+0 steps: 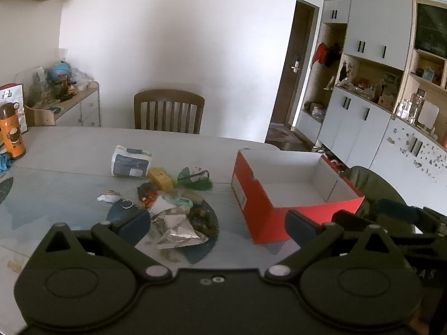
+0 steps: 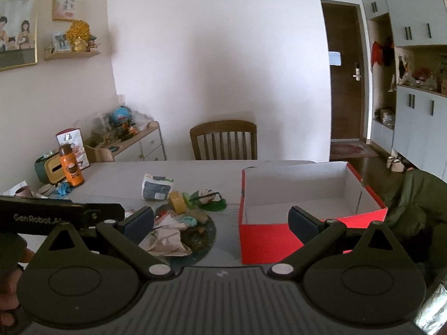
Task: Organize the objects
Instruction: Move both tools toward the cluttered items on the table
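A heap of small items lies mid-table: silver foil packets (image 1: 177, 230) (image 2: 167, 241), a yellow block (image 1: 161, 178) (image 2: 177, 201), a white-and-grey pack (image 1: 130, 162) (image 2: 156, 187), a green leaf-shaped thing (image 1: 197, 180) (image 2: 208, 198) and a key ring (image 1: 127, 203). To the right stands an empty red box (image 1: 259, 212) (image 2: 265, 240) with a white inside. My left gripper (image 1: 218, 223) hangs open above the table between heap and box. My right gripper (image 2: 220, 222) is open too, with nothing between its fingers. The left gripper's body (image 2: 56, 217) shows at the right wrist view's left edge.
An orange bottle (image 1: 12, 131) (image 2: 71, 164) and a green tissue box (image 2: 49, 169) stand at the table's far left. A wooden chair (image 1: 169, 111) (image 2: 223, 141) faces the far side. A dark green garment (image 1: 371, 187) (image 2: 419, 203) lies right of the box. Cabinets line the right wall.
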Motion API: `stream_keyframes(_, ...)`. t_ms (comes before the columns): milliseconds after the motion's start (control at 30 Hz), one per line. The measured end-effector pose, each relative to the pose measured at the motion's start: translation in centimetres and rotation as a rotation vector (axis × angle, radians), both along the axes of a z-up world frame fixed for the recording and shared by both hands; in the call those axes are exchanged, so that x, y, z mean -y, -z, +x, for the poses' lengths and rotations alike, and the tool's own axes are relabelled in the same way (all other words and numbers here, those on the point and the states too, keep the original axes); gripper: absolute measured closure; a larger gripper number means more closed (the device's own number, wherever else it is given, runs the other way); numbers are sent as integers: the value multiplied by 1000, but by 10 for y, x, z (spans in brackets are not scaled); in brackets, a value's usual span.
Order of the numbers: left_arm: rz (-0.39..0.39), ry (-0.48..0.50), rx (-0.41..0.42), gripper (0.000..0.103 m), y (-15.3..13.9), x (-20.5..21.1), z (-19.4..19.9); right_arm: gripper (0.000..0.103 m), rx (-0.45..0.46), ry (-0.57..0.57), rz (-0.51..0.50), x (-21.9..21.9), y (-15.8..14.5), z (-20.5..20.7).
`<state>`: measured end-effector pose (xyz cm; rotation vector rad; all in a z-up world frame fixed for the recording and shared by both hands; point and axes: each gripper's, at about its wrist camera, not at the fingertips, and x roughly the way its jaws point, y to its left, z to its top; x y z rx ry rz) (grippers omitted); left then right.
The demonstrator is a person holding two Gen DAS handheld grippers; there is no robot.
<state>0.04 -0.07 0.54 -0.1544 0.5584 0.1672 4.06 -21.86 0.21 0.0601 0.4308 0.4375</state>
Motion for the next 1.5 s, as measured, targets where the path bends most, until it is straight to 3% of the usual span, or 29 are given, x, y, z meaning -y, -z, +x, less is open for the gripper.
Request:
stream_keyframes(233, 8, -12, -4, 1, 2, -16, 8, 0, -20, -3, -8, -16, 3, 10)
stream_keyframes(633, -47, 11, -47, 1, 22, -87, 43, 0, -70, 45, -59, -79, 11, 46)
stream_keyframes(833, -4, -21, -71, 1, 41, -123, 63, 0, -121, 51, -85, -105, 21, 67)
stream_keyframes(1000, 57, -120, -97, 1, 59, -161, 83, 0, -173, 35, -104, -124, 33, 83)
stream_keyframes(1267, 91, -187, -178, 2, 98, -218, 111, 1, -248, -7, -172, -152, 60, 109)
stream_keyframes(1300, 107, -280, -196, 2, 101, -222, 113, 1, -255, -11, -186, -156, 65, 112)
stream_keyframes(1500, 76, -311, -231, 3, 120, -247, 129, 1, -260, -62, -229, -183, 81, 128)
